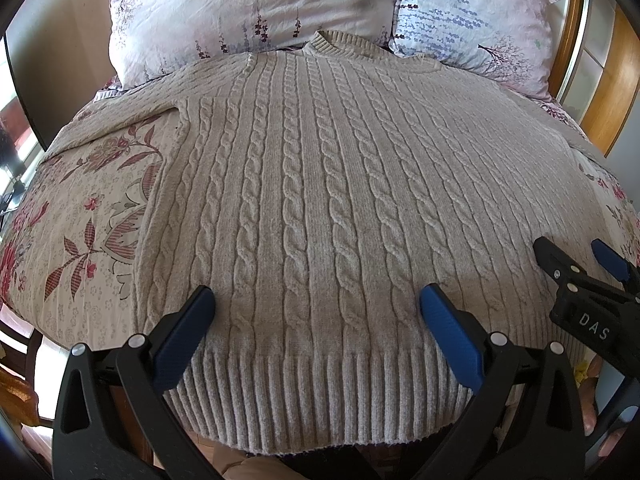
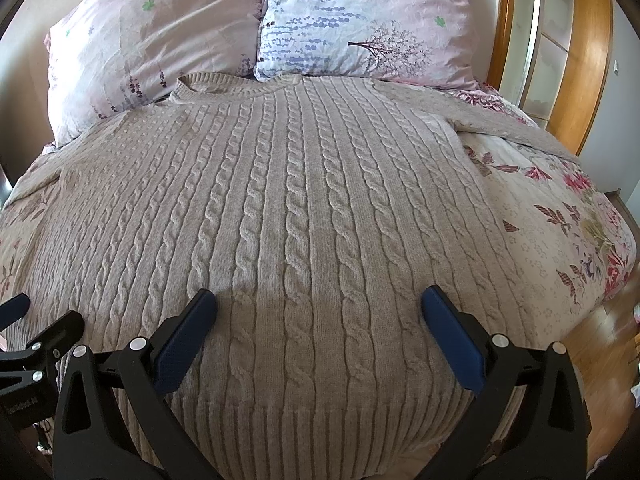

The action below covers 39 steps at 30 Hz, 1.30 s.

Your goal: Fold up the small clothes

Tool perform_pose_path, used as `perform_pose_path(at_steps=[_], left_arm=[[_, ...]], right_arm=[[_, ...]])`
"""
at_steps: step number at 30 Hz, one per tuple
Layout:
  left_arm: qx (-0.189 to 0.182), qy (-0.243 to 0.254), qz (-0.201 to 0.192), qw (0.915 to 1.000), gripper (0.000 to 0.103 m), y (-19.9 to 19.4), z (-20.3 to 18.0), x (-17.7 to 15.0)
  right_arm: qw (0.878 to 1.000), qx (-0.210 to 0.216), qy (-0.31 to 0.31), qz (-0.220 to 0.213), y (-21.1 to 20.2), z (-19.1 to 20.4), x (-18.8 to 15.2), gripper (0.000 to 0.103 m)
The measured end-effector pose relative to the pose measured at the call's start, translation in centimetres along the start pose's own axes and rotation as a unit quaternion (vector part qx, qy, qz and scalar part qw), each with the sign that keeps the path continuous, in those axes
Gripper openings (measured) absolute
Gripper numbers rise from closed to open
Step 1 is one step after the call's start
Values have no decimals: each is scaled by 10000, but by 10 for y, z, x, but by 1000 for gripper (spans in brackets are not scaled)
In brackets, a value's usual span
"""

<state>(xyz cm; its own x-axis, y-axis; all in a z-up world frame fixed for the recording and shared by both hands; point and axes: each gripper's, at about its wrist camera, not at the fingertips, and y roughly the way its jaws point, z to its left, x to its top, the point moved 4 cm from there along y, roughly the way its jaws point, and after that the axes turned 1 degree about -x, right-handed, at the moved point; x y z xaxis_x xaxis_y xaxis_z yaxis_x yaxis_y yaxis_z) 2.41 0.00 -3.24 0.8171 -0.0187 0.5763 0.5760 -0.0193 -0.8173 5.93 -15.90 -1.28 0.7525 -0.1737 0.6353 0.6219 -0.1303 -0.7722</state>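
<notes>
Left wrist view: the left gripper (image 1: 318, 306) hangs wide apart and empty over the ribbed hem of a beige cable-knit sweater (image 1: 320, 168) spread flat on a floral bedspread (image 1: 80, 216); the right gripper (image 1: 576, 256) hovers beside it.

Right wrist view: the right gripper (image 2: 319, 305), equally spread and gripping nothing, sits above the same hem, pillows (image 2: 360, 24) beyond. A pinch catching only the top layer would likely drag the knit askew.

This is a bedroom in a home. A bed (image 2: 560, 216) with a floral cover fills the room, two flowered pillows (image 2: 360, 20) propped at its head against a curved wooden headboard (image 2: 592, 60). A knitted sweater (image 1: 320, 200) lies spread on it, and wood flooring (image 2: 600, 352) shows alongside.
</notes>
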Motion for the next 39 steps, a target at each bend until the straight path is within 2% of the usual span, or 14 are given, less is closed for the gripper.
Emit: perform_pose_path(at_steps=[39], left_arm=[[-15,41,98,9999,101,1,1,0]], right_arm=[[9998,94,-182,55,5,0,4,102]])
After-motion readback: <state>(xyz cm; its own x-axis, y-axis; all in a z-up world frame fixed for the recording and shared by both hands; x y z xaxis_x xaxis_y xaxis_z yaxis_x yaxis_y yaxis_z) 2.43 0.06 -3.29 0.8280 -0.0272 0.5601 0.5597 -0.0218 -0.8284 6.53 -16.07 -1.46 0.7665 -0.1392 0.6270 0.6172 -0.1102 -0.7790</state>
